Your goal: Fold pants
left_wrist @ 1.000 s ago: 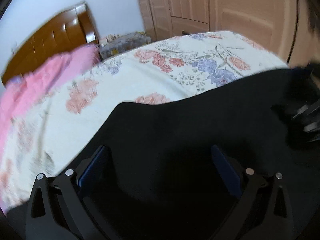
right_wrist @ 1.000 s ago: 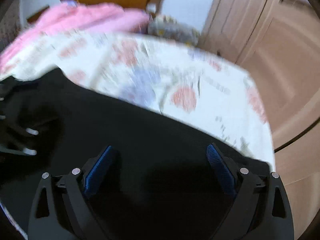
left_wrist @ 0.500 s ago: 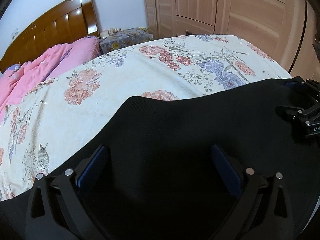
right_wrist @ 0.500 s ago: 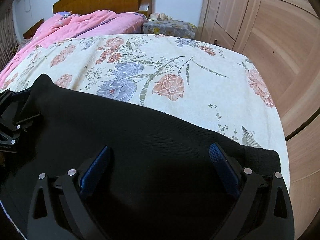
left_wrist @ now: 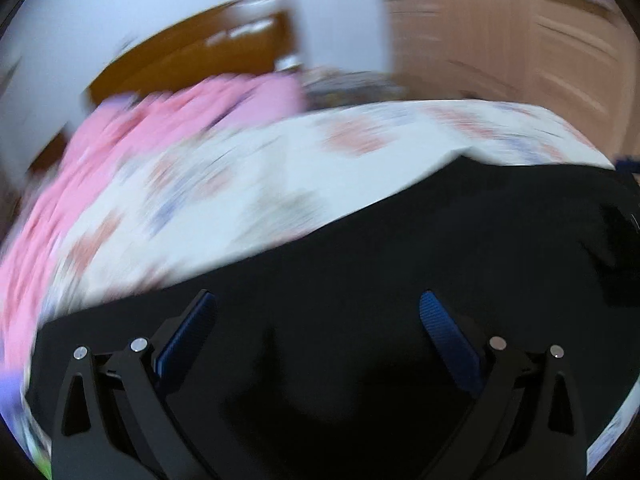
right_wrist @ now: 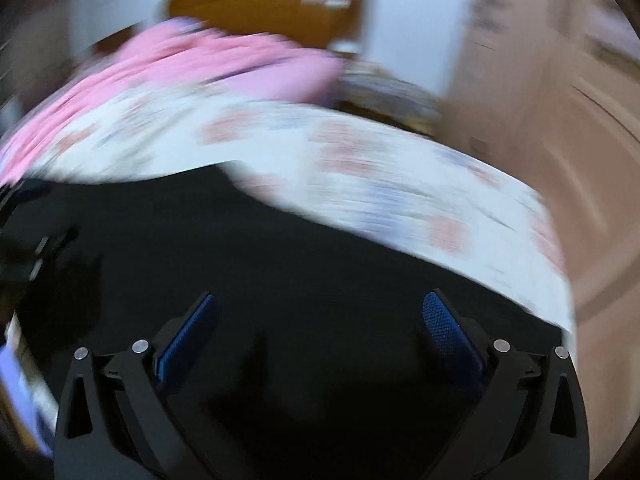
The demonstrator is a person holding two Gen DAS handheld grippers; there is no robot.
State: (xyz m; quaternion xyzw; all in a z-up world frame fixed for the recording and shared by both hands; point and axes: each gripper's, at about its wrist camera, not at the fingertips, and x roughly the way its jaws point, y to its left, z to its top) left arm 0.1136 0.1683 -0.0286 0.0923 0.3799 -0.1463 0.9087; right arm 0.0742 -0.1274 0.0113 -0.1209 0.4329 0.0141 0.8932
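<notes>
Holding my left gripper (left_wrist: 316, 312) and right gripper (right_wrist: 318, 312) spread wide, pinching nothing, I see black pants (left_wrist: 400, 264) lying near on the floral bedspread (left_wrist: 248, 184). Blur smears the far pink quilt (right_wrist: 224, 64) and headboard (right_wrist: 260, 4).

Home bedroom: bed (left_wrist: 280, 168) w/ floral sheet, pink duvet (left_wrist: 132, 136) by brown wooden headboard (right_wrist: 260, 4), light wood wardrobe doors (left_wrist: 520, 32) along wall. Both views blurred.

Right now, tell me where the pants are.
The black pants lie spread on the flowered bed cover, filling the lower half of both wrist views under the open left gripper and right gripper.
</notes>
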